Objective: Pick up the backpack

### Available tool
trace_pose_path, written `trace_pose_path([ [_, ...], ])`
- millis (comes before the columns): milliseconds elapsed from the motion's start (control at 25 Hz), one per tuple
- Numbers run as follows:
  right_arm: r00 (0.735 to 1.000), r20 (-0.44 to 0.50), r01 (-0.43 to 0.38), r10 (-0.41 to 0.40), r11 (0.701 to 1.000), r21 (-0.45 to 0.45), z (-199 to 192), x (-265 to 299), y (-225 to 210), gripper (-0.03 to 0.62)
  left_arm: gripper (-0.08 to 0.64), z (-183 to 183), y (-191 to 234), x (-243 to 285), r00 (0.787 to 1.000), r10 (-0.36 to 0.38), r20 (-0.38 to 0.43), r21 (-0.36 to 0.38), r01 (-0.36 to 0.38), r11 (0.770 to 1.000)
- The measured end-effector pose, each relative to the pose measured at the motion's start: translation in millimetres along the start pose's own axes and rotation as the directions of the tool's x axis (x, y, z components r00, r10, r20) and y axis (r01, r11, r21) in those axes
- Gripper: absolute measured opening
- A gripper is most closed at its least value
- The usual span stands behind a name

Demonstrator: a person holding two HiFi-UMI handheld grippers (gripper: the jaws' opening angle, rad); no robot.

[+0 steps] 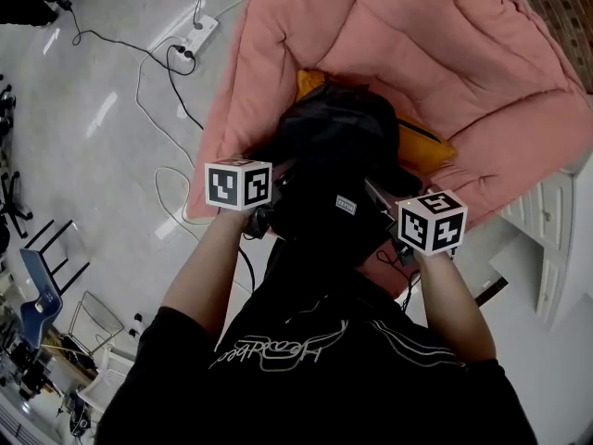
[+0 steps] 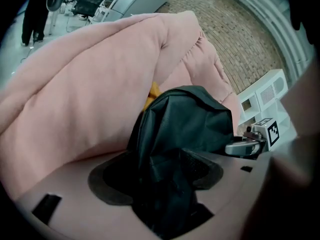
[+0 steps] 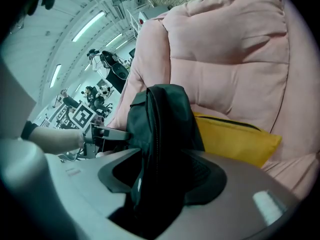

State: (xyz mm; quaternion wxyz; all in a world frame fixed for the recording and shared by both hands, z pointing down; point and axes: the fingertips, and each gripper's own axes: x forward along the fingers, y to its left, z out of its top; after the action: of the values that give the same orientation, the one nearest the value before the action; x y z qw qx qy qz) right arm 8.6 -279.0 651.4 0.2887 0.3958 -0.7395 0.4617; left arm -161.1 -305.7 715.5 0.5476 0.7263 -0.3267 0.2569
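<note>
Upholstery first: we've got a big pink padded seat (image 1: pixel 445 54) filling the top of the head view, its puffy back rising behind everything in both gripper views. Off to its left runs pale, shiny floor (image 1: pixel 93 109). On the seat, right at its near edge, sits the black backpack (image 1: pixel 338 146), bunched and standing fairly upright. We can't tell whether its base is touching the cushion or just clear of it. Tucked behind it and leaning on the pink back is a yellow cushion (image 3: pixel 235 139), showing on both sides of the bag from above.

Now the hands. We've got the left claw (image 2: pixel 160 179) clamped on a fold of the bag's black fabric, which fills the gap between the jaws. Across the bag, the right claw (image 3: pixel 160 176) is doing the same, jaws closed on the dark cloth beside a zip line. Each claw shows up in the other's view, one on either side of the bag.

Smaller still, a white power strip (image 1: pixel 199 33) lies on the floor with a cable (image 1: pixel 148 91) trailing from it.
</note>
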Motion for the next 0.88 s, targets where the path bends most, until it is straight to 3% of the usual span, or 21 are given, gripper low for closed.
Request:
trace_pose_path([
  [120, 1.0, -0.005, 0.005, -0.005, 1.0, -0.003, 0.5, 4.5, -0.6, 0.242, 0.29, 0.3, 1.8, 1.9, 1.0, 0.008, -0.005, 0.007, -0.008, 1.0],
  [560, 1.0, 0.008, 0.0, 0.0, 1.0, 0.013, -2.7, 8.7, -0.5, 0.123, 0.162, -1.3, -1.1, -0.7, 1.0, -0.008, -0.011, -0.002, 0.008, 1.0],
  [880, 1.0, 0.016, -0.017, 0.017, 1.0, 0.025, -8.0, 3.2, 6.5, 0.077, 0.13, -7.4, -13.0, -15.4, 0.999, -0.025, 0.027, -0.018, 0.026, 0.999],
])
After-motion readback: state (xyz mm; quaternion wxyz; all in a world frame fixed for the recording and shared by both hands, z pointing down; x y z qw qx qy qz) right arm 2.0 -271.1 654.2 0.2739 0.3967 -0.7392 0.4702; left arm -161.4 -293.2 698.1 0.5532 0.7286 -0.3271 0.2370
